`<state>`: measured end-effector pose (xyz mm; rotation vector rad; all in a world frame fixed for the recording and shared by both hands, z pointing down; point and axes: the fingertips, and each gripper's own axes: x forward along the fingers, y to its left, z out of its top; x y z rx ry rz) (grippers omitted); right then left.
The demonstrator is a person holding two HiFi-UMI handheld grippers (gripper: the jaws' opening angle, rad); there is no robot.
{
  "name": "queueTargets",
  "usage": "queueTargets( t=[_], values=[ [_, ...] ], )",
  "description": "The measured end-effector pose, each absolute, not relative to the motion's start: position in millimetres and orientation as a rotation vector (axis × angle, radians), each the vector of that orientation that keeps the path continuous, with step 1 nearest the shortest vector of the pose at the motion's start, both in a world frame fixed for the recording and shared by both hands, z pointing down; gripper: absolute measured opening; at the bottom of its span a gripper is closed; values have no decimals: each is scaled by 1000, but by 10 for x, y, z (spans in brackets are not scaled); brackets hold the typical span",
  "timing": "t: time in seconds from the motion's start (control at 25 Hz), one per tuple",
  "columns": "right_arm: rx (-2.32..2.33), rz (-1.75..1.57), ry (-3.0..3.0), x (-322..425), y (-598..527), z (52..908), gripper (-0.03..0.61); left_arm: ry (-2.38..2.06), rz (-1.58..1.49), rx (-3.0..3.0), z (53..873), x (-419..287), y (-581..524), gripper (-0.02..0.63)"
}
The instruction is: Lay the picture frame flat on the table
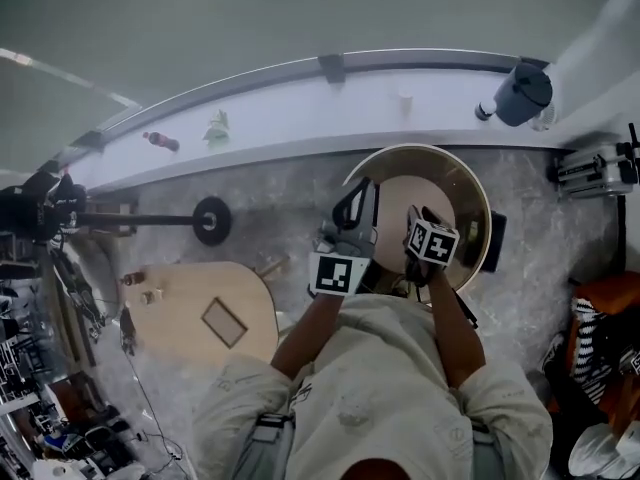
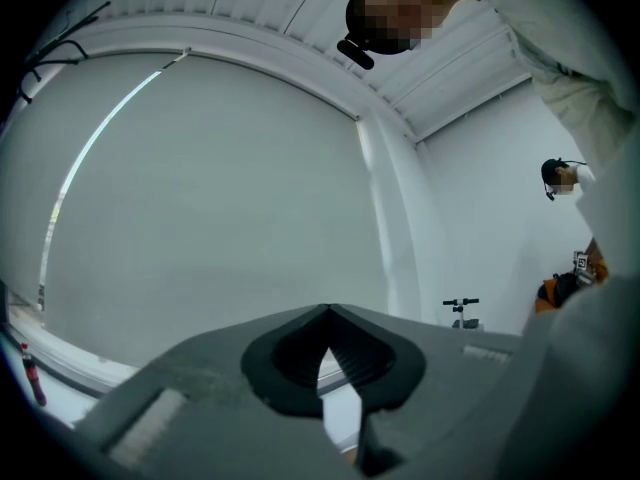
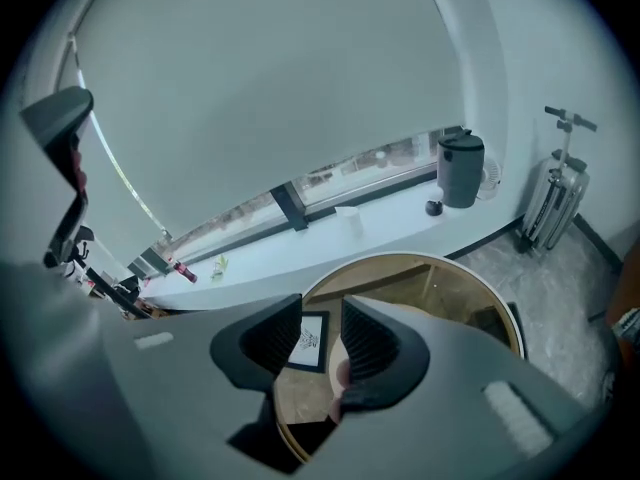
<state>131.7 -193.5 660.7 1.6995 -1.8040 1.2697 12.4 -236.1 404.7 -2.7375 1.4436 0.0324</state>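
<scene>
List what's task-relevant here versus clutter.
Job: black picture frame, round wooden table, open right gripper, shut left gripper.
Lying about: small red bottle, grey lidded bin, white cup on the white window ledge; folded grey scooter.

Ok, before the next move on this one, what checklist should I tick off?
1. The right gripper is open: ok, jaws apart with nothing between them.
2. The picture frame is in sight: ok, it is on the round table, seen through the right gripper's gap.
3. The right gripper is at the frame: not ok, it is short of it and there is no contact.
4. The left gripper is ready: not ok, its jaws are shut and empty, aimed up at the wall.
5. The frame is standing or flat: cannot tell.
</scene>
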Motion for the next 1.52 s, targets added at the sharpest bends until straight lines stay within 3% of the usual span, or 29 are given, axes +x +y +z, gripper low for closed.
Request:
queueTargets(
  t=[0.6, 1.52],
  values=[
    [1859, 1003, -1986, 1715, -2171, 5620, 132, 1476, 107, -2694, 3758, 269, -2423, 3],
    [2100, 246, -2267, 1796, -2332, 3507, 135, 1532, 163, -2610, 3149, 66, -2402, 3]
  ],
)
